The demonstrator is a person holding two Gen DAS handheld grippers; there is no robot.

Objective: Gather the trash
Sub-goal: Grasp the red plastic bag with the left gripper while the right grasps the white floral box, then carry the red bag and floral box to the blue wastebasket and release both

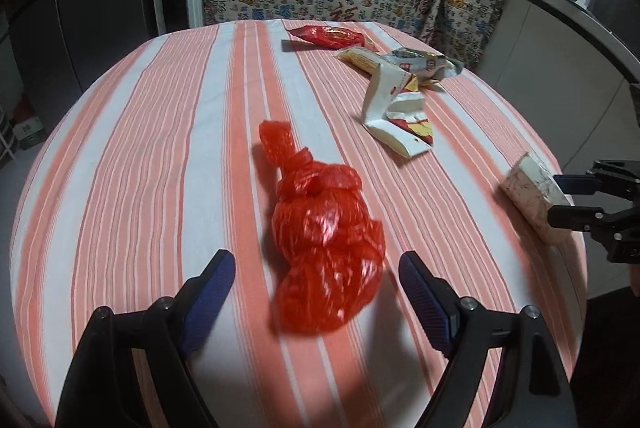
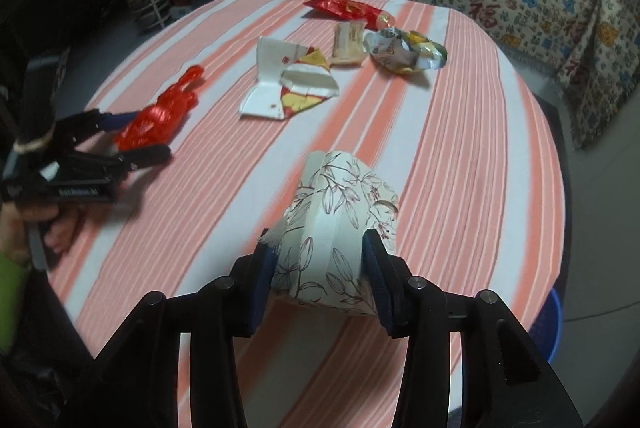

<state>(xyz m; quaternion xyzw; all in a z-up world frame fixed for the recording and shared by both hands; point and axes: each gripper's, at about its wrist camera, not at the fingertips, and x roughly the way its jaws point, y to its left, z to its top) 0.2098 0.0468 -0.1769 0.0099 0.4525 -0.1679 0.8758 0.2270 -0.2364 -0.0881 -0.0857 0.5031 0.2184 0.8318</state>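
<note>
Pinched between both pads of the right hand-held gripper (image 2: 320, 278): a floral-printed tissue pack (image 2: 340, 228), at six o'clock near the tabletop (image 2: 460, 147) edge, gripped across its narrow end, probably for lifting. At nine o'clock, a knotted red plastic bag (image 1: 320, 248) lying loose between the wide-open left hand-held gripper (image 1: 316, 292), straddled but unsqueezed. Beyond, toward twelve: torn paper carton (image 2: 288, 83), crumpled foil wrapper (image 2: 404, 53), red snack packet (image 2: 348, 9), uncollected.

The left wrist view looked steeply down, close over the table (image 1: 120, 147), red bag (image 1: 324, 248) low centre; the right wrist view did likewise, from the table's other side, tissue pack (image 2: 336, 228) low centre; both shared the wrappers (image 1: 400, 99) upper frame.
</note>
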